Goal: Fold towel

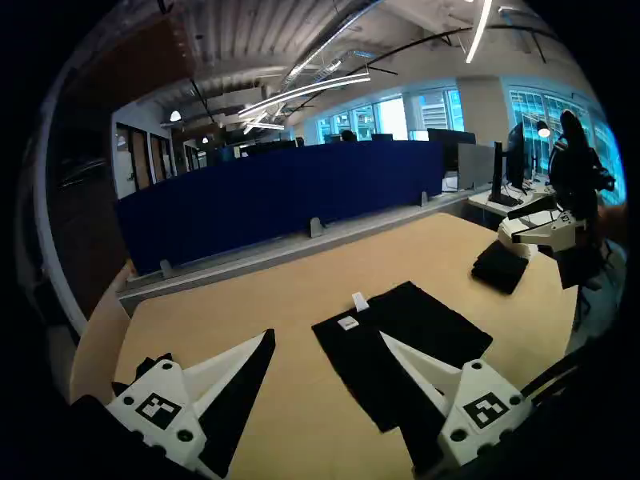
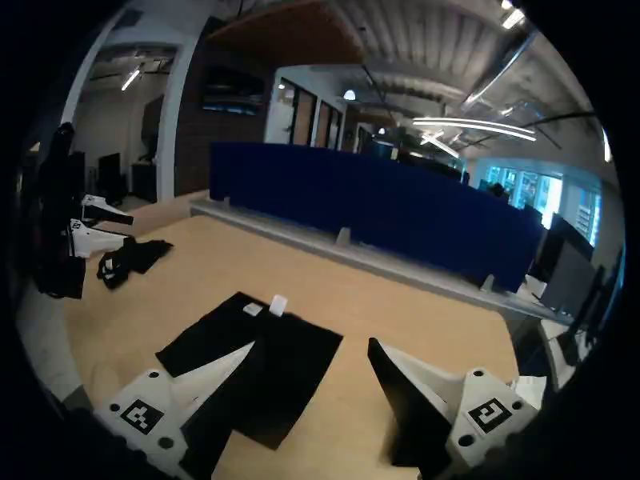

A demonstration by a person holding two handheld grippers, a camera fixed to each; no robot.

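Note:
A black towel (image 1: 416,336) lies spread flat on the tan table (image 1: 264,304), with small white tags at its far edge. My left gripper (image 1: 326,338) hovers open above the towel's near left side, nothing between its fingers. In the right gripper view the same towel (image 2: 280,352) lies just ahead, and my right gripper (image 2: 312,344) is open above its near edge. Each gripper also appears farther off in the other's view, held up off the table: the right gripper (image 1: 538,222) at the far right, the left gripper (image 2: 102,222) at the far left.
A folded black cloth (image 1: 500,266) rests near the table's right end. A crumpled black cloth (image 2: 132,256) lies at the other end. A blue partition (image 1: 280,196) runs along the table's back edge, with desks and monitors (image 1: 512,160) beyond.

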